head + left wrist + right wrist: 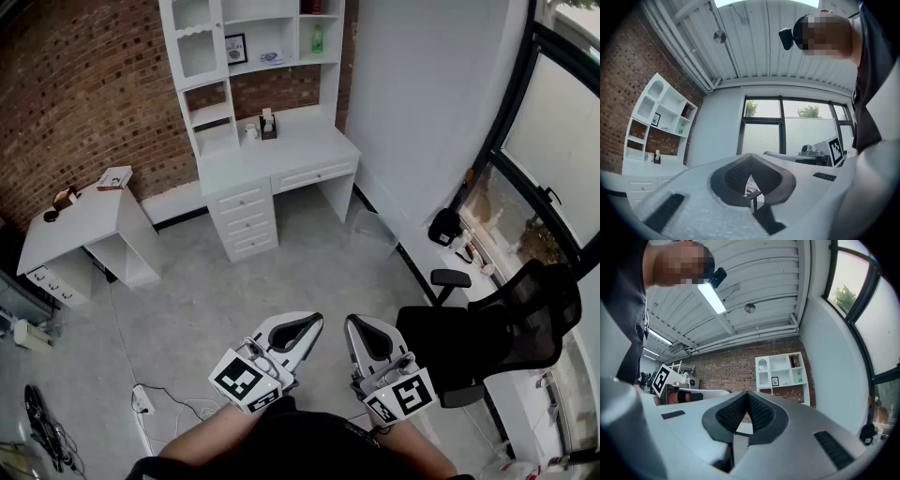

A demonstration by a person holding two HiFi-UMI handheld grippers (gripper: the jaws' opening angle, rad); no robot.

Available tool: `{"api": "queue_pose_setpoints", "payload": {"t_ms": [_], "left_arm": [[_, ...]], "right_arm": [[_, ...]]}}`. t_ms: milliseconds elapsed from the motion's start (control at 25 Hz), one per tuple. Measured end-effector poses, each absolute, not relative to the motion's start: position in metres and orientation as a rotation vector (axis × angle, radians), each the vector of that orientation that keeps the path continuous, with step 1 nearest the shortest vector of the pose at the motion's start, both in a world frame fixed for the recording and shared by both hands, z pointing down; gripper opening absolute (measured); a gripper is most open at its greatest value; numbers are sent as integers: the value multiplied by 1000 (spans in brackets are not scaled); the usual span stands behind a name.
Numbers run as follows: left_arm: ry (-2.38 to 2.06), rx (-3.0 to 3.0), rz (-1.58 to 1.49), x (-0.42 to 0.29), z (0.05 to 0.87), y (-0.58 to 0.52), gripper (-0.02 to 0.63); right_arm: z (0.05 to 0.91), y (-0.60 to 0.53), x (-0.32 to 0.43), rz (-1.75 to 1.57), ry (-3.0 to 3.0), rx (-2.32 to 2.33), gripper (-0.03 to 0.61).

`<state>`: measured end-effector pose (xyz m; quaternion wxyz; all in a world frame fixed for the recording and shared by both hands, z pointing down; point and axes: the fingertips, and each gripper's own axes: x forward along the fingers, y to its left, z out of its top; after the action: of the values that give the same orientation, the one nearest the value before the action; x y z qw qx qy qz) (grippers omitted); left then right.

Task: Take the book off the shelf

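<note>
- The book (792, 361) looks to me like the dark red upright thing in the top right compartment of the white shelf unit (293, 33), above a green bottle (317, 37). It is well apart from both tools, across the open floor.
- The shelf unit stands on a white desk (300, 150) against the brick wall, so I judge the step in hand to be the approach.
- The left gripper (316, 322) is clenched on nothing, its pads meeting at the tip.
- The right gripper (354, 324) is likewise closed and empty. Both are held low and close to the body, pointing roughly level.
- To do this well, I would walk up square to the desk, keep clear of the office chair (497, 328) on the right, open one tool before reaching, and pinch the spine.
- The head view cuts the book off at its top edge. I cannot tell whether it is one volume or several.
</note>
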<state>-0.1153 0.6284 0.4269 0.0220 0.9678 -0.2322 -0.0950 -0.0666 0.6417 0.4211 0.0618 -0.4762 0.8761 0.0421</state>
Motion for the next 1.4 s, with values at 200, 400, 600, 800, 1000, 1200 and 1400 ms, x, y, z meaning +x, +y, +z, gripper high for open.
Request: {"api": "queue_pose_setpoints", "payload": {"t_ms": [200, 400, 600, 800, 1000, 1200, 1400], "left_arm": [[-715, 2996, -302, -144, 429, 578, 8], [-700, 3007, -318, -181, 415, 519, 8], [-702, 3030, -306, -224, 401, 476, 8], [-757, 3001, -315, -256, 409, 446, 8], [-817, 2973, -304, -270, 414, 417, 8], [-861, 2961, -282, -271, 418, 393, 8], [-873, 2920, -288, -257, 421, 362, 8]], "right_arm": [[425, 589, -95, 97, 2658, -1444, 14], [418, 523, -138, 65, 2669, -1431, 14], [400, 476, -186, 62, 2658, -1405, 14], [411, 442, -224, 6, 2697, -1354, 15], [410, 413, -236, 6, 2715, -1302, 15], [416, 383, -235, -35, 2718, -1253, 14], [413, 348, -221, -22, 2741, -1191, 14]]}}
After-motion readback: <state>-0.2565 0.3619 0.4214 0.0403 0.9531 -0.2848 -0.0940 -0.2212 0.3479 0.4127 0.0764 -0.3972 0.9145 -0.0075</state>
